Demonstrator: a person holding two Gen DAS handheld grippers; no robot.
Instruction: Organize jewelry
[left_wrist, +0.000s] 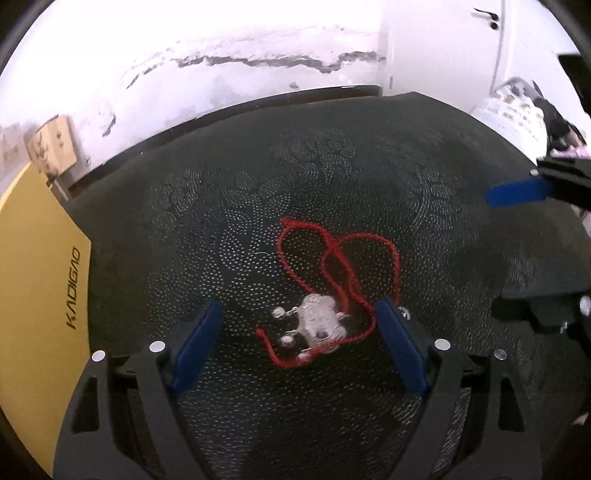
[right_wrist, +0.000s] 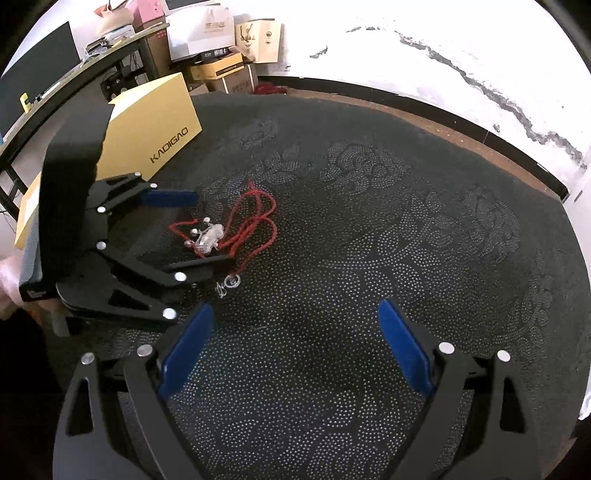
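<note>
A silver pendant (left_wrist: 318, 324) on a tangled red cord (left_wrist: 334, 254) lies on the dark dotted table mat (left_wrist: 258, 184). My left gripper (left_wrist: 299, 314) is open, its jaws low on either side of the pendant. In the right wrist view the left gripper (right_wrist: 207, 229) straddles the pendant (right_wrist: 209, 236) and the cord (right_wrist: 255, 221). A small clear earring or ring (right_wrist: 229, 283) lies just outside its near finger. My right gripper (right_wrist: 297, 317) is open and empty over bare mat, to the right of the necklace; one blue fingertip (left_wrist: 517, 194) shows at the right in the left wrist view.
A yellow KADIGAO box (right_wrist: 155, 125) stands at the mat's left side, also in the left wrist view (left_wrist: 37, 277). Stacked cartons (right_wrist: 221, 48) and a desk (right_wrist: 74, 74) lie beyond the table. A cracked white wall (left_wrist: 221, 55) runs behind.
</note>
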